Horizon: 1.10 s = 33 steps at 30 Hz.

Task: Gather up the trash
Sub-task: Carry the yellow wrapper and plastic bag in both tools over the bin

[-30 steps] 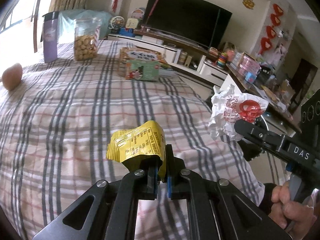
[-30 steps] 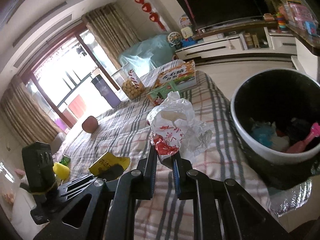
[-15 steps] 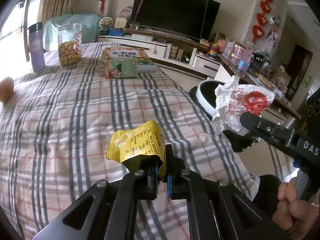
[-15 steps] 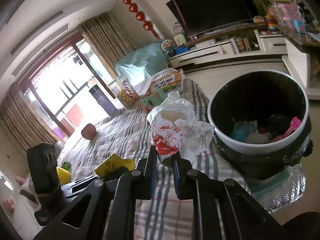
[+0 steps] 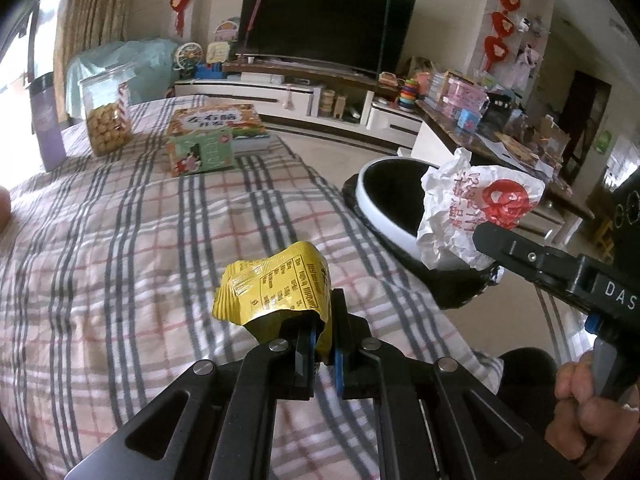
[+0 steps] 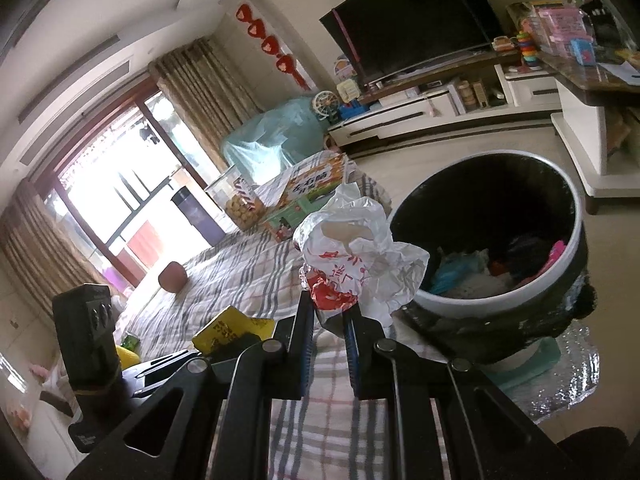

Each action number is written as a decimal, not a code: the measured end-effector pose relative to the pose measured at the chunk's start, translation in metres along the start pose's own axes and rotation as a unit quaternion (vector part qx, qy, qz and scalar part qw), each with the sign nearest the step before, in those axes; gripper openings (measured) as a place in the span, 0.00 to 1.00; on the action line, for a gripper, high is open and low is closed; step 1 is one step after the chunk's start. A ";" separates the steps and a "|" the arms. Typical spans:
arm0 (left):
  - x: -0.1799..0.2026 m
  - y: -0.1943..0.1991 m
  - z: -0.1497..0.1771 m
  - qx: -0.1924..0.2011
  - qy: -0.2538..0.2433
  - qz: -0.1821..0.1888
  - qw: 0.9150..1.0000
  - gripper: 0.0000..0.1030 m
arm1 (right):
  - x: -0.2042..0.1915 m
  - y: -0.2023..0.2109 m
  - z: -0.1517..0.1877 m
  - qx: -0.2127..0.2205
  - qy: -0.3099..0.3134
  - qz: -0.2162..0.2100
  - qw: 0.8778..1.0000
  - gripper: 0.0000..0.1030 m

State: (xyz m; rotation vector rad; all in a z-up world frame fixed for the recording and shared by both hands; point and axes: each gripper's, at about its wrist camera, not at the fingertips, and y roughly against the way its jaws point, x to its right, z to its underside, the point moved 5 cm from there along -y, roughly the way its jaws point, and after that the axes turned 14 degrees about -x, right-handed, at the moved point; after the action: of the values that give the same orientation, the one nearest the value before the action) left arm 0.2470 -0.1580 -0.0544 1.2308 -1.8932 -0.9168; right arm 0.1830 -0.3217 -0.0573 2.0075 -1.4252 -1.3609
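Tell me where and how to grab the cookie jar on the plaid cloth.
Grip the cookie jar across its clear body, below the lid, coming in level from the near side. It stands upright, tall and straight-walled, so the flat sides give the jaws parallel faces. The purple bottle stands close on its left, leaving little room there.

Two grippers [image 5: 322,344] [image 6: 329,318], two pieces of trash: one yellow wrapper [image 5: 276,292], one white wrapper [image 6: 360,264]; one bin [image 6: 500,304], one cookie jar [image 5: 107,114].
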 end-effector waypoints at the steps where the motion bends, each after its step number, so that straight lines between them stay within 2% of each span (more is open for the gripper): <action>1: 0.001 -0.001 -0.001 0.000 -0.002 0.001 1.000 0.04 | 0.002 0.002 -0.001 0.001 -0.002 0.001 1.000 0.14; 13: 0.020 -0.017 -0.021 -0.003 -0.024 0.009 1.000 0.04 | 0.029 0.020 -0.014 0.021 -0.020 0.022 0.999 0.14; 33: 0.042 -0.033 -0.049 0.000 -0.044 0.033 0.998 0.04 | 0.058 0.026 -0.027 0.021 -0.036 0.043 0.998 0.14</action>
State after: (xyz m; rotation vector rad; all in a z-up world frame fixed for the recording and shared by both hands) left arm 0.2894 -0.2162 -0.0499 1.1385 -1.9903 -0.9506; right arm 0.1934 -0.3903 -0.0553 1.9173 -1.5652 -1.3904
